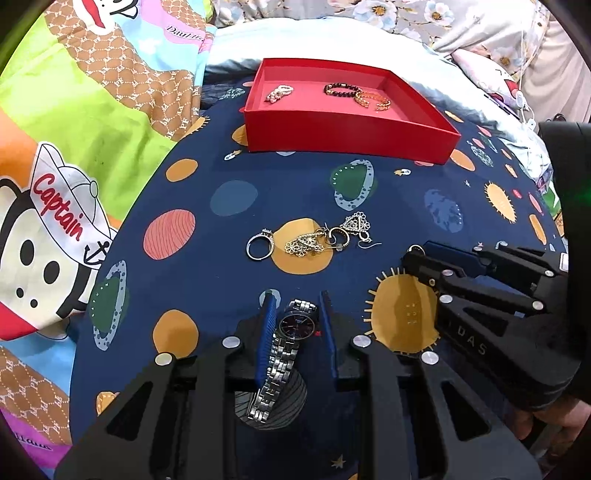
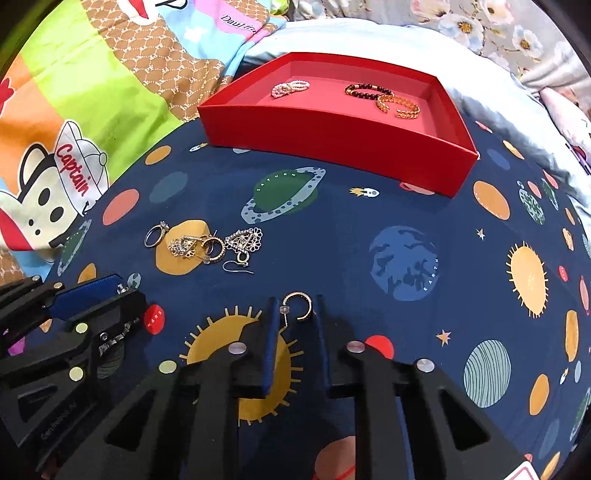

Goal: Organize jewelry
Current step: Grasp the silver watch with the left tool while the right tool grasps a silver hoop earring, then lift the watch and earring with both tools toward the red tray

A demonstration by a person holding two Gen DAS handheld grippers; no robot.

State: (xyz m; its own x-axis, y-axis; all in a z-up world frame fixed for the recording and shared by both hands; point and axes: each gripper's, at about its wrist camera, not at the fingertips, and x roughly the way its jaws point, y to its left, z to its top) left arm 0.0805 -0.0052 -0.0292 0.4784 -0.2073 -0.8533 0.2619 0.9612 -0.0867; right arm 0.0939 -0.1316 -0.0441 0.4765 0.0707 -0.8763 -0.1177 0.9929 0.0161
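Note:
A red tray (image 1: pixel 347 134) at the back of the space-print cloth holds a pink bead bracelet (image 1: pixel 279 92), a dark bead bracelet (image 1: pixel 341 89) and a gold chain bracelet (image 1: pixel 373 99). Mid-cloth lie a silver ring (image 1: pixel 259 245), filigree earrings (image 1: pixel 306 243) and a hoop earring (image 1: pixel 338 238). My left gripper (image 1: pixel 297 306) is open with a steel watch (image 1: pixel 291 332) lying between its fingers. My right gripper (image 2: pixel 295 308) has a gold hoop earring (image 2: pixel 301 306) between its fingertips, touching the right finger; the jaws stand partly apart. The tray also shows in the right wrist view (image 2: pixel 332 136).
A colourful cartoon quilt (image 1: pixel 74 147) lies left of the cloth, and floral pillows (image 1: pixel 480 33) lie behind the tray. The right gripper body (image 1: pixel 498 295) sits at the right of the left wrist view.

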